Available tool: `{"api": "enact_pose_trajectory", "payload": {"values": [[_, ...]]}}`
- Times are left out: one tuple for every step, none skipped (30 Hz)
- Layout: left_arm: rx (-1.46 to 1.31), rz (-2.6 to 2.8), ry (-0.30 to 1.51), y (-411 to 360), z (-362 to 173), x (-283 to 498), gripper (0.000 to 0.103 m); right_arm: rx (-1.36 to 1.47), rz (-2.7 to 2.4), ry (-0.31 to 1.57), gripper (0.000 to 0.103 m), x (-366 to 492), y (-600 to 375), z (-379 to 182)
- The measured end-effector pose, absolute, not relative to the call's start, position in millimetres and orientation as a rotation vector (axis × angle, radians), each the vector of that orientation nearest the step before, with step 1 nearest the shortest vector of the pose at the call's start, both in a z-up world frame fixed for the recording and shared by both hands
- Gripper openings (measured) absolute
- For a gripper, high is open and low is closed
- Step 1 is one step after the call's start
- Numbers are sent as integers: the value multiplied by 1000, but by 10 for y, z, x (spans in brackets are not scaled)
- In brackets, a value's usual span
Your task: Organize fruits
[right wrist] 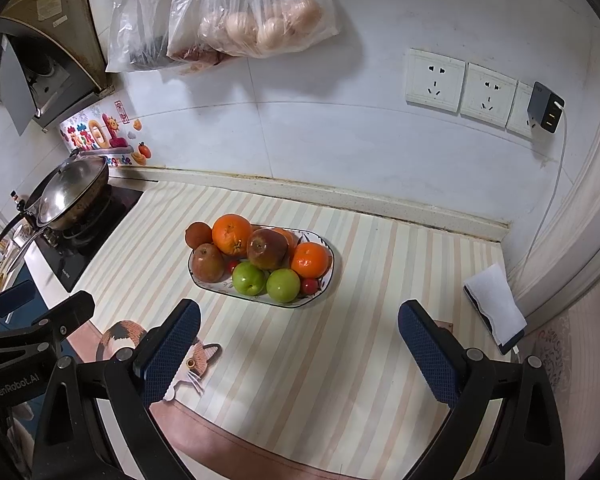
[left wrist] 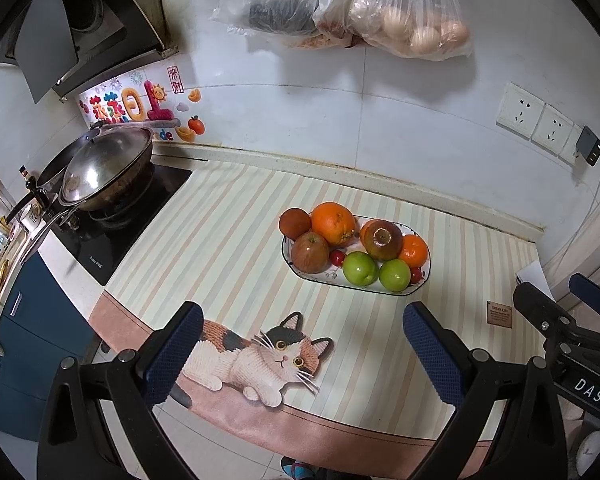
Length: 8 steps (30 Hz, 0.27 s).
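An oval white plate [left wrist: 423, 278] [right wrist: 325, 287] stands on the striped mat, piled with fruit: a big orange [left wrist: 333, 223] [right wrist: 232, 234], a smaller orange [left wrist: 414, 251] [right wrist: 310, 259], red apples [left wrist: 310, 252] [right wrist: 207, 263], two green apples [left wrist: 360, 268] [right wrist: 249, 277], a brown fruit [left wrist: 295, 222] [right wrist: 198, 234] and small red cherry tomatoes [left wrist: 337, 257] [right wrist: 309, 285]. My left gripper [left wrist: 302, 354] hangs open over the cat print, short of the plate, holding nothing. My right gripper [right wrist: 298, 350] is open too, nearer than the plate and empty. It shows at the right edge of the left wrist view.
A lidded wok [left wrist: 104, 168] [right wrist: 70, 192] sits on the hob at the left. Plastic bags [left wrist: 404, 12] [right wrist: 256, 16] hang on the wall above. Wall sockets [right wrist: 460, 86] with a charger and a phone under white paper [right wrist: 496, 308] are at the right. The counter's front edge is near.
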<state>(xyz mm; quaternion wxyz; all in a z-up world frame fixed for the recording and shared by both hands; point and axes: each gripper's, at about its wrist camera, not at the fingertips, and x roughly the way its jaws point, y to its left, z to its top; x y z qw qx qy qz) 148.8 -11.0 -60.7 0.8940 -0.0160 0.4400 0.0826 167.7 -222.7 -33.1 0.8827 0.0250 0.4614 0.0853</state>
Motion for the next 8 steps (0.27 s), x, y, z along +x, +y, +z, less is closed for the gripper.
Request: {"api": "enact_pose_trajectory", "payload": {"values": [[-32,171,912,-112,-603,1486,102,52,178,959,101,1676,-2232,-328],[-34,171,912,-112,-602,1485,102,51,178,959,101,1670,-2231,-325],[-34,171,911,-112,-600,1484,102,53,178,960,101,1676,-2235,-324],[-34,171,911,-110,-600,1482,102,56,178,960,101,1670,-2238,-320],[-34,171,910,-109,-597,1478,102,53,178,959,101,1671,-2229,-316],[-34,171,908,-109,-596,1476,102,53,178,959,101,1676,-2231,-324],[-35,171,904,-108,-591,1470,102,53,179,959,101,1675,-2235,-323],[-36,170,901,-105,-584,1464,102,53,179,959,101,1681,-2232,-327]]}}
